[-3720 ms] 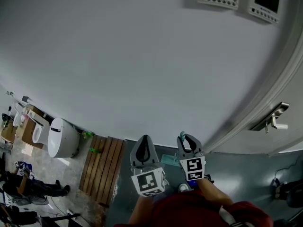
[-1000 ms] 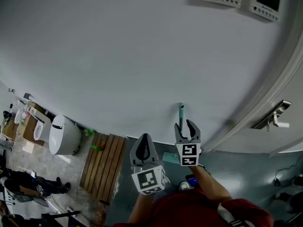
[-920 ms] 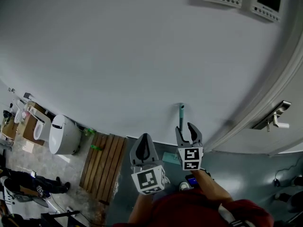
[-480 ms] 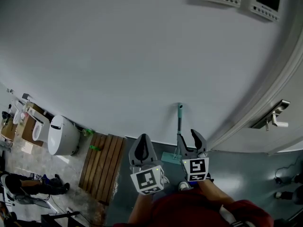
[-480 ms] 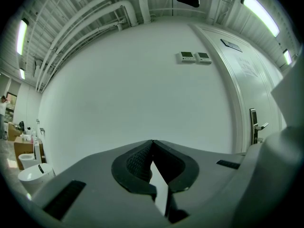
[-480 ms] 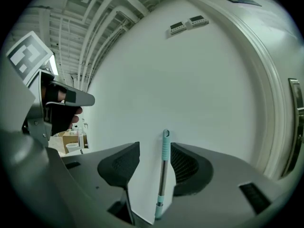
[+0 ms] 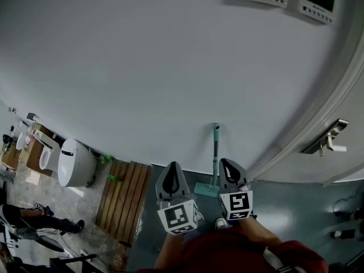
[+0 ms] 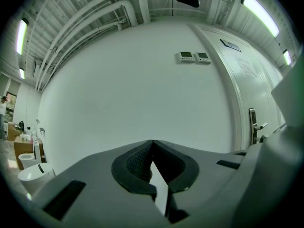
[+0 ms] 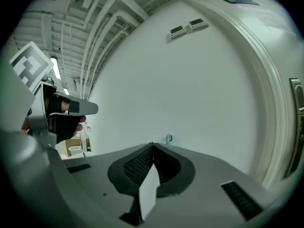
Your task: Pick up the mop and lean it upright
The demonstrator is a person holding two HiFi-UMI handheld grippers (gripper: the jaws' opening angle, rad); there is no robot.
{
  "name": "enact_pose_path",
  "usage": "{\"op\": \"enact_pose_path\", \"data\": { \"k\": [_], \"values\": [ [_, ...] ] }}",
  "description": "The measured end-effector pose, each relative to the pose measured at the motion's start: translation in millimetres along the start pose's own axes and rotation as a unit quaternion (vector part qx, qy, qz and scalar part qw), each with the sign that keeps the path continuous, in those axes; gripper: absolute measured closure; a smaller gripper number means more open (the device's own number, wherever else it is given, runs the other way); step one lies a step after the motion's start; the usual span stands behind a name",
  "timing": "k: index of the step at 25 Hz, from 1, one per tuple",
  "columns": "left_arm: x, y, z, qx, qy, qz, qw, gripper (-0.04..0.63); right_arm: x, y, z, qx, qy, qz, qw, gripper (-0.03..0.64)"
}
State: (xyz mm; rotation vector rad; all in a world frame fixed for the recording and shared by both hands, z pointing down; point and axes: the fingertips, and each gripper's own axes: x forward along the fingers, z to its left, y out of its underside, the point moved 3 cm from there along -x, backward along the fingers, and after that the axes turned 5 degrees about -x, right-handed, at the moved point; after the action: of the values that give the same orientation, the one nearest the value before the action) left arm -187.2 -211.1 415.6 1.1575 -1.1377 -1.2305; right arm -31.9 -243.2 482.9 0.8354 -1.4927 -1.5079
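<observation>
Both shut and empty: left claw (image 7: 172, 165) held level, right claw (image 7: 228, 162) just closed with nothing between its jaws. Mop (image 7: 215, 150) upright against the far wall (image 7: 170, 67), just left of the right claw, head down on the floor (image 7: 284, 195).

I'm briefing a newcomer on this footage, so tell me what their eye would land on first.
The teal mop stands out, leaning upright and alone against the big white wall. Just below it both grippers are empty: the left gripper is shut, and the right gripper, beside the handle, has just closed its jaws on nothing. A white toilet and a wooden slatted board sit on the floor at left.
</observation>
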Motion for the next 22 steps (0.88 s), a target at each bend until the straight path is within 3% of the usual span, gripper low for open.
{"op": "enact_pose_path", "data": {
  "k": [8,17,22],
  "values": [
    [0,1,2,0.001,-0.001,0.001,1.0000,0.581,1,-18,3,-0.007,0.001,-0.010,1.000,0.598],
    [-1,-1,-3,0.007,0.012,-0.006,0.9999,0.583,-7,-72,-2,-0.013,-0.004,-0.037,0.999,0.598],
    [-3,-6,-7,0.006,0.019,-0.014,0.9997,0.583,-7,-71,0,-0.011,-0.005,-0.035,0.999,0.598]
  ]
}}
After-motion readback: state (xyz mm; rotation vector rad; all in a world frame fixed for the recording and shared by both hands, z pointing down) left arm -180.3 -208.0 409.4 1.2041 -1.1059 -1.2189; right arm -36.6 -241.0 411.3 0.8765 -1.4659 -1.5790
